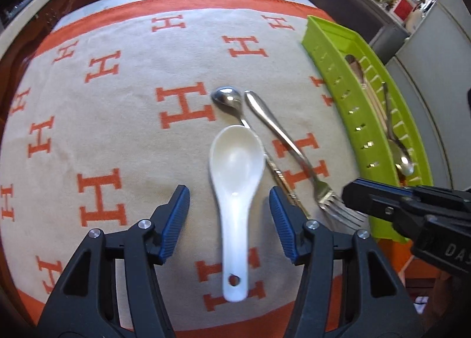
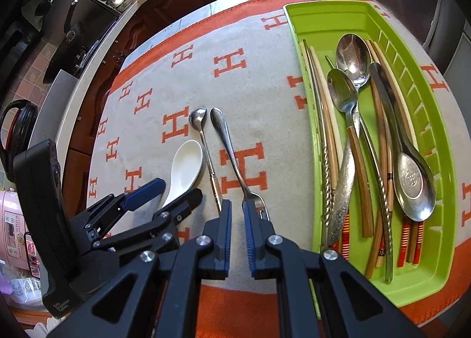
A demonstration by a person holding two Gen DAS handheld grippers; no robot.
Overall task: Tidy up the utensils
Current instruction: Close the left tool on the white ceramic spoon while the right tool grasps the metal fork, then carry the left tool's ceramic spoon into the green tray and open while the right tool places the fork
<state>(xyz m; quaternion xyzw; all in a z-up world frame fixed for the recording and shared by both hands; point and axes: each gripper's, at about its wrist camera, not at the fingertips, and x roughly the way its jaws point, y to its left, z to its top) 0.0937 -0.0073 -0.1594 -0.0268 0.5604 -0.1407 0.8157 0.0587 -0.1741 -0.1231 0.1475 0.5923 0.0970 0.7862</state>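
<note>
A white ceramic spoon [image 1: 235, 179] lies on the H-patterned cloth, between the open fingers of my left gripper [image 1: 229, 214], which hovers over its handle. Right of it lie a small metal spoon [image 1: 228, 97] and a metal fork [image 1: 294, 155]. In the right wrist view my right gripper [image 2: 237, 220] is narrowly open just above the fork's [image 2: 235, 158] neck, its tines beside the right finger. The small spoon [image 2: 203, 137] and white spoon [image 2: 185, 170] lie to its left. The green tray [image 2: 323, 25] on the right holds several spoons and chopsticks.
The green tray [image 1: 329, 52] sits at the cloth's right edge. The right gripper's body [image 1: 412, 208] shows at the right of the left wrist view; the left gripper [image 2: 164, 193] shows at the left of the right wrist view. Counters and cabinets lie beyond the table.
</note>
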